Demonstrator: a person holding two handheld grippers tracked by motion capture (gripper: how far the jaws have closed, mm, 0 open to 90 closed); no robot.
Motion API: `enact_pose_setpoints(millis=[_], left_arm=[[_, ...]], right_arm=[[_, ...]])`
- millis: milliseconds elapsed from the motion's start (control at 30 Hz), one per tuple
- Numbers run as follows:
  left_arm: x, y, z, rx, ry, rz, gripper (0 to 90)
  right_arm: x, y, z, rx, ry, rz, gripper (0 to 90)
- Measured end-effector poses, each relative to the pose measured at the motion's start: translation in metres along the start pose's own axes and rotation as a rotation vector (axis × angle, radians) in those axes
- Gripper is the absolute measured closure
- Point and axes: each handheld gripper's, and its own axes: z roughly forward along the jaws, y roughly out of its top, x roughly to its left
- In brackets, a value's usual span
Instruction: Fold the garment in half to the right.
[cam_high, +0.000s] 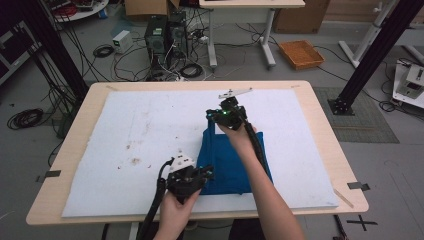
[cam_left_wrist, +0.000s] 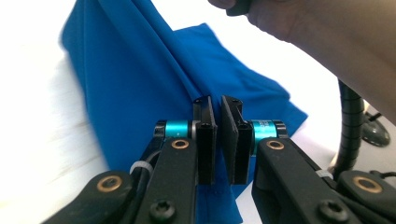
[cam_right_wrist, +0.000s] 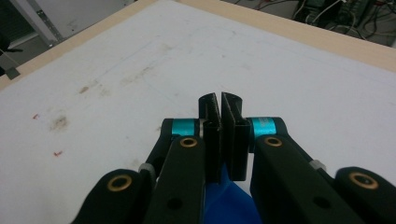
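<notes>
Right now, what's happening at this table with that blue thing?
A person is handling a blue cloth on a white mat with two hand-held grippers. The left gripper is shut on the cloth's near edge, and the right gripper is shut on its far edge, with blue fabric showing under its jaws. The cloth hangs in folds between them, partly raised off the mat, as if being folded or spread out.

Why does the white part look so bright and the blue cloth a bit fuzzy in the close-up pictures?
In the left gripper view the white mat glares until its texture washes out, and the blue cloth is soft while the near jaws look crisp. In the right gripper view the light is gentler, so the mat's brown stains show. The high view is evenly lit but grainy.
</notes>
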Motion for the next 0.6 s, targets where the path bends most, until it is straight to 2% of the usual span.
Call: enact_pose_setpoints(millis=[300, 433, 500, 600], left_arm=[[-0.028, 0.002, 0.048, 0.026, -0.058, -0.01, 84.2], [-0.039, 0.003, 0.071, 0.044, -0.081, -0.021, 84.2], [-0.045, 0.003, 0.082, 0.062, -0.076, -0.025, 84.2], [-0.053, 0.003, 0.098, 0.074, -0.09, -0.048, 84.2]], right_arm=[[-0.046, -0.026, -0.035, 0.022, -0.053, 0.023, 87.4], [-0.065, -0.04, -0.045, 0.036, -0.08, 0.038, 87.4], [-0.072, -0.046, -0.049, 0.052, -0.098, 0.045, 87.5], [-0.084, -0.053, -0.053, 0.074, -0.12, 0.037, 87.5]])
